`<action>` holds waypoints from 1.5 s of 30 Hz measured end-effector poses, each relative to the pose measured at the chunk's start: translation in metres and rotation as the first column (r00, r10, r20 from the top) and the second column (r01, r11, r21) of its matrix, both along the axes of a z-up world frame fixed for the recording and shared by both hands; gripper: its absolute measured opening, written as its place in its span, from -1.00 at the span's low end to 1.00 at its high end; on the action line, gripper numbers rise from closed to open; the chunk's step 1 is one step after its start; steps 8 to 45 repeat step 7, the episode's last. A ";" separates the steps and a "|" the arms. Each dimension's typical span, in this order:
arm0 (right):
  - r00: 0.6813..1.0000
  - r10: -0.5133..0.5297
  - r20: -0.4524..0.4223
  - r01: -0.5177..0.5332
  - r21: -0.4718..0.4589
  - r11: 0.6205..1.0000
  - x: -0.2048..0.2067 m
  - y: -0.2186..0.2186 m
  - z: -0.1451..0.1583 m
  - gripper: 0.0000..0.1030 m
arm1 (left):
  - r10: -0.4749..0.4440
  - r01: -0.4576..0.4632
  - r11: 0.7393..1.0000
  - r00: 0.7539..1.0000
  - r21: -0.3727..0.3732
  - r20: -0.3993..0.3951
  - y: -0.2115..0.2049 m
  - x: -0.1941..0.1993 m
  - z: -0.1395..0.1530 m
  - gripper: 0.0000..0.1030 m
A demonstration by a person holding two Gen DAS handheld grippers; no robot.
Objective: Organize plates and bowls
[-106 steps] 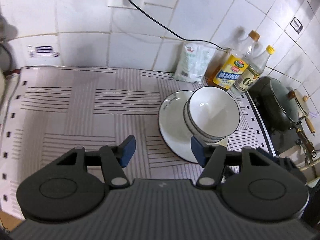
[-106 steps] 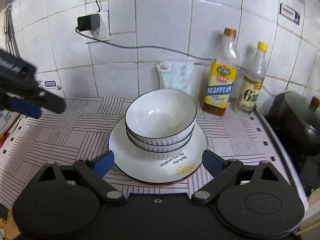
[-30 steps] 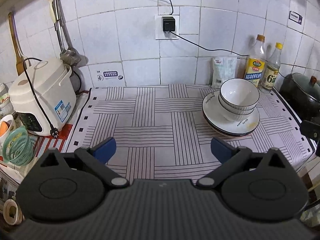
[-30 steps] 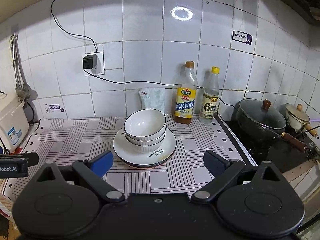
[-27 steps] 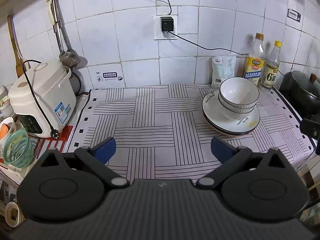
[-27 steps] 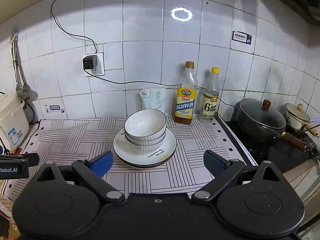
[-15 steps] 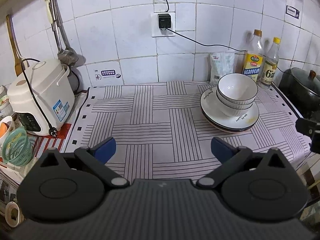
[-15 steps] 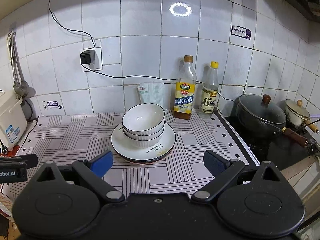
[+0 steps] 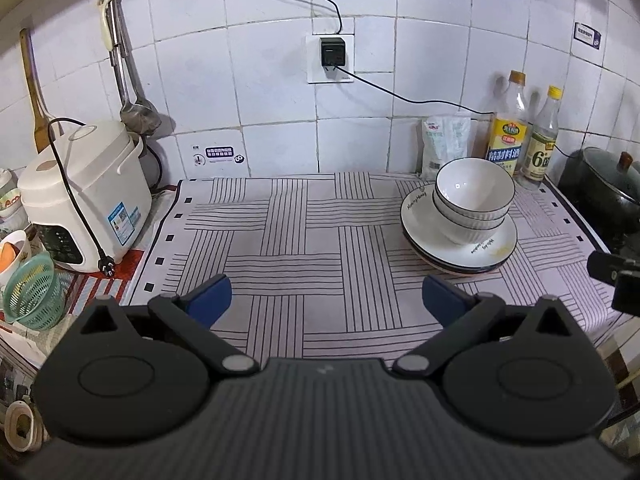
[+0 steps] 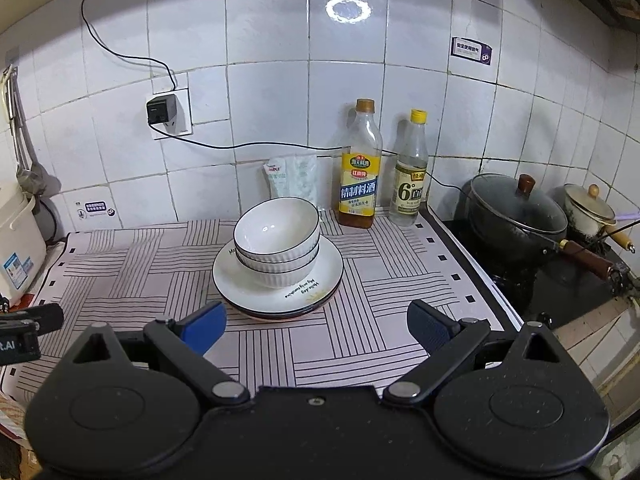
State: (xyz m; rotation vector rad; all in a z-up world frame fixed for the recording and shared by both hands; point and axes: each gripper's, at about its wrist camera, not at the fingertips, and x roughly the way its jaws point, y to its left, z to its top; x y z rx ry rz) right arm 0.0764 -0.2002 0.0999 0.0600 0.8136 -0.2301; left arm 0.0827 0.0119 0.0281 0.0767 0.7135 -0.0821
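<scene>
Stacked white bowls with dark rims (image 9: 472,200) (image 10: 277,240) sit on a stack of white plates (image 9: 492,249) (image 10: 320,284) on the striped mat, near the back right of the counter. My left gripper (image 9: 326,300) is open and empty, held back over the mat's front edge, well left of the stack. My right gripper (image 10: 316,326) is open and empty, held back in front of the stack, not touching it.
Two bottles (image 10: 360,168) (image 10: 410,172) and a white bag (image 10: 292,178) stand against the tiled wall behind the stack. A black pot (image 10: 516,216) sits on the stove at right. A rice cooker (image 9: 84,196) and green basket (image 9: 34,296) stand at left.
Both grippers have pulled back and up from the stack since 3.5 s ago and opened wider. In the last second they barely move. The bowls and plates have not moved.
</scene>
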 end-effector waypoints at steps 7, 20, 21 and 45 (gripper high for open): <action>1.000 0.009 -0.004 -0.009 -0.004 1.000 -0.001 0.002 -0.001 0.92 | -0.015 0.015 1.000 1.000 0.008 -0.012 -0.002 -0.001 0.000 1.00; 1.000 0.009 -0.004 -0.009 -0.004 1.000 -0.001 0.002 -0.001 0.92 | -0.015 0.015 1.000 1.000 0.008 -0.012 -0.002 -0.001 0.000 1.00; 1.000 0.009 -0.004 -0.009 -0.004 1.000 -0.001 0.002 -0.001 0.92 | -0.015 0.015 1.000 1.000 0.008 -0.012 -0.002 -0.001 0.000 1.00; 1.000 0.009 -0.004 -0.009 -0.004 1.000 -0.001 0.002 -0.001 0.92 | -0.015 0.015 1.000 1.000 0.008 -0.012 -0.002 -0.001 0.000 1.00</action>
